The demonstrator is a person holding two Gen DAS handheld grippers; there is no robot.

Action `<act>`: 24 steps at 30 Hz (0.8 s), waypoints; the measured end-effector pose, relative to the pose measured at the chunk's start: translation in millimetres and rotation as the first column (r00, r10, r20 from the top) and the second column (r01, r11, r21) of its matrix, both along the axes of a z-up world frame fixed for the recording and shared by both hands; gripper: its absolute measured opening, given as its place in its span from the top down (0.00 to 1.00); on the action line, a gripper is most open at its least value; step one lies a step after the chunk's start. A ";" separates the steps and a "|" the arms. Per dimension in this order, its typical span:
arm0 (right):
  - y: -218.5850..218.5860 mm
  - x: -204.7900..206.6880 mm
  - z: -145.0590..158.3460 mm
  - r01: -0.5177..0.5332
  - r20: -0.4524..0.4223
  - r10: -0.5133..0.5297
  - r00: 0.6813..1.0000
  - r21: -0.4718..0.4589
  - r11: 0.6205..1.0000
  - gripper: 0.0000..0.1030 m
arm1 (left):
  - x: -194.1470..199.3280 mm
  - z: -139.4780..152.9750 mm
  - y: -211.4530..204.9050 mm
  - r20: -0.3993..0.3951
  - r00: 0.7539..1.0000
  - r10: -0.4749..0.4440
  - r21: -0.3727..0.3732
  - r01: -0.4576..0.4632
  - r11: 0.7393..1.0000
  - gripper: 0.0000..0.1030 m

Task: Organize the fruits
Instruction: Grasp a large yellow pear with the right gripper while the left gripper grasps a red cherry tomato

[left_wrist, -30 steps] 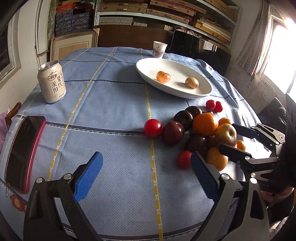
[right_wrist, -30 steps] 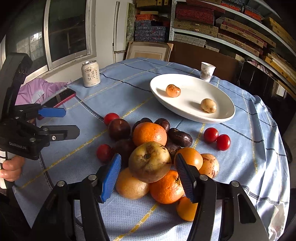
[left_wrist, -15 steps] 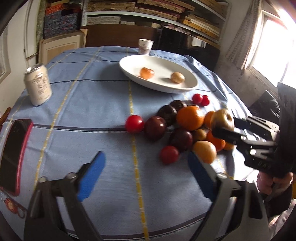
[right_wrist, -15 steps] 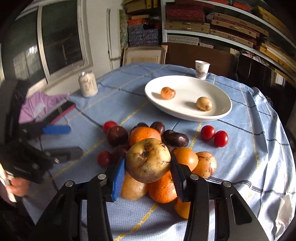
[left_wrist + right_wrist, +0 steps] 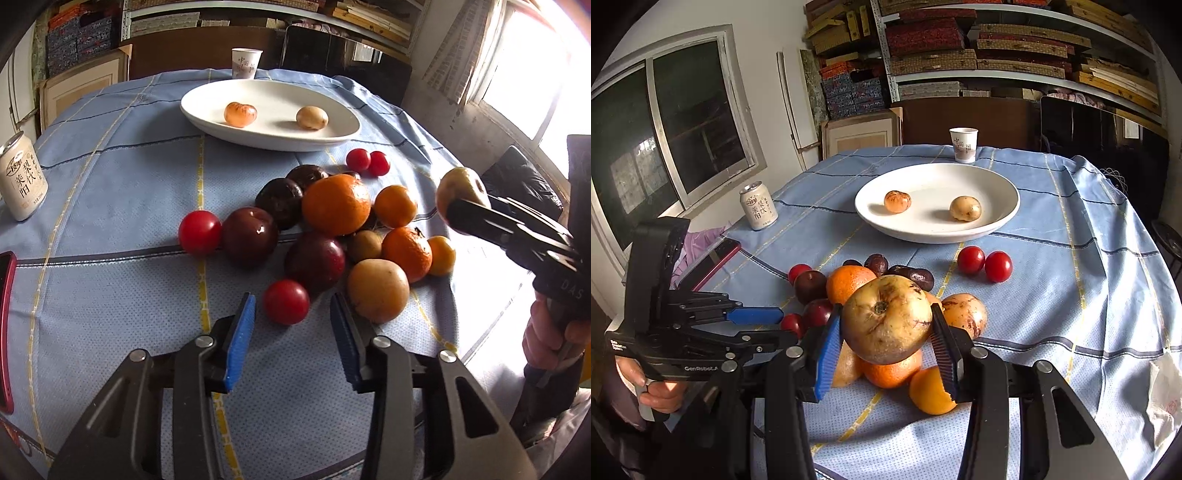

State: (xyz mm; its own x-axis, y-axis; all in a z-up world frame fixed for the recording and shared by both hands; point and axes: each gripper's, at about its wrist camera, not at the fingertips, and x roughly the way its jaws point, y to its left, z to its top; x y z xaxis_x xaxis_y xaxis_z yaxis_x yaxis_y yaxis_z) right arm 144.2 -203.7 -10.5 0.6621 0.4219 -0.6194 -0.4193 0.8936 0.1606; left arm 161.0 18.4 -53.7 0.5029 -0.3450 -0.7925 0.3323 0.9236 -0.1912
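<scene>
A pile of oranges [image 5: 336,209], dark plums [image 5: 249,236], red tomatoes and brown pears lies on the blue tablecloth [image 5: 122,177]. Beyond it, the white plate [image 5: 207,110] holds two small fruits. My left gripper [image 5: 291,295] is closing, with a red tomato [image 5: 286,301] between its blue pads, which still stand a little off it. My right gripper [image 5: 885,312] is shut on a yellow-brown pear [image 5: 886,319] and holds it above the pile. In the left wrist view, that pear [image 5: 461,184] hangs to the right of the fruit.
A drink can [image 5: 22,177] and a red phone [image 5: 5,295] are at the table's left side. A paper cup [image 5: 964,144] stands behind the plate. Two tomatoes [image 5: 984,262] lie apart near the plate. Shelves and a window line the walls.
My left gripper moved toward the near red tomato and its jaws narrowed around it. My right gripper closed on the pear and lifted it off the pile.
</scene>
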 end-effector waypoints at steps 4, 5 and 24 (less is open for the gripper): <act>-1.7 -0.9 -0.8 0.004 0.000 -0.004 1.000 0.004 1.000 0.55 | 3.7 -2.1 1.3 -0.012 1.000 0.008 0.000 -0.008 1.000 0.65; -2.5 -1.1 -1.1 0.005 -0.001 -0.005 1.000 0.007 1.000 0.55 | 4.3 -2.6 1.7 -0.015 1.000 0.009 0.001 -0.009 1.000 0.65; -8.9 -6.6 9.7 0.017 0.018 -0.017 1.000 0.014 1.000 0.55 | 5.3 2.6 5.8 -0.007 1.000 0.011 -0.012 -0.011 1.000 0.76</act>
